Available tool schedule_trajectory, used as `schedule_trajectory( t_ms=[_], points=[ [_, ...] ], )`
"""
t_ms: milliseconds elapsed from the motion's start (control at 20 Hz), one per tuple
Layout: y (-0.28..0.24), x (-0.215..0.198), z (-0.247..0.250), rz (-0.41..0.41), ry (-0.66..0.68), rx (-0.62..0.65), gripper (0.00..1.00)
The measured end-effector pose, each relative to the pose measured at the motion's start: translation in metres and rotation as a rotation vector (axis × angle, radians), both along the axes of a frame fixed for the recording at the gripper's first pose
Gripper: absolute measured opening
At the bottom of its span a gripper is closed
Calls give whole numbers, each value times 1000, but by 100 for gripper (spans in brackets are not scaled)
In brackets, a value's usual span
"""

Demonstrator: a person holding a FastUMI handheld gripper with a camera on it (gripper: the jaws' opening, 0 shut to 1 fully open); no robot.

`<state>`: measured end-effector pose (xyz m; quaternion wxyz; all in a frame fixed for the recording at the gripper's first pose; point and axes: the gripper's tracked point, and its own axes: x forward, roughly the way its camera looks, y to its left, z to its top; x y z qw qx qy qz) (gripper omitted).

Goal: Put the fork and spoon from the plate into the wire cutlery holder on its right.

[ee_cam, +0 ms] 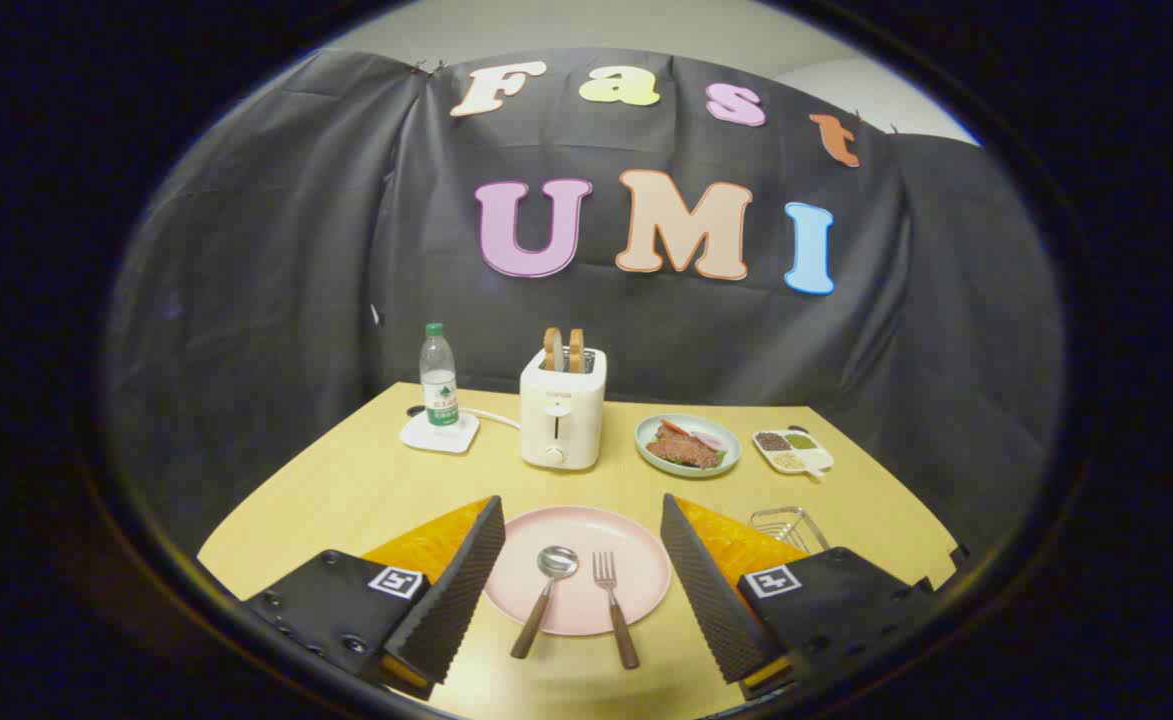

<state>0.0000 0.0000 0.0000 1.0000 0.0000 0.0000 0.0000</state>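
Desk (346, 490), pale wood, holding the following, left to right.

1. Water bottle (438, 378), far left, upright on a white pad, with a cable running right toward the toaster.
2. Toaster (562, 410), white, far centre, two slices of bread standing in its slots.
3. Plate (636, 560), pink, near centre, lying between my fingers and just ahead of them. On it:
   a. Spoon (543, 595), left half of the plate, bowl toward the far side, wooden handle overhanging the near rim.
   b. Fork (614, 605), just right of the spoon and apart from it, tines far, wooden handle likewise past the near rim.
4. Dish of food (687, 444), far, right of the toaster.
5. Small divided tray (792, 450), far right, three compartments of what look like grains or spices; too small to tell for certain.
6. Wire cutlery holder (788, 524), right of the plate, partly hidden behind my right finger; what shows of it holds nothing.

My gripper (582, 590): fingers spread wide, one to each side of the plate, gripping nothing and touching neither utensil.

Task status: nothing done. Both fork and spoon lie on the plate. Left to do: pick up each in turn and carry it right into the holder.
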Motion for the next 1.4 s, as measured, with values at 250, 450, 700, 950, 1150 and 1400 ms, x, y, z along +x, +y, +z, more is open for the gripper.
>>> schedule_trajectory(
  t_ms=[250,450,700,950,1150,1400],
  points=[
    [-13,6,-26,91,28,-23,100],
    [-22,4,-52,130,78,-33,100],
    [-38,1,-83,131,132,-36,100],
    [-42,0,-104,124,170,-35,100],
    [-44,4,-117,105,204,-45,100],
    [-37,15,-143,90,281,-44,98]
  ],
)
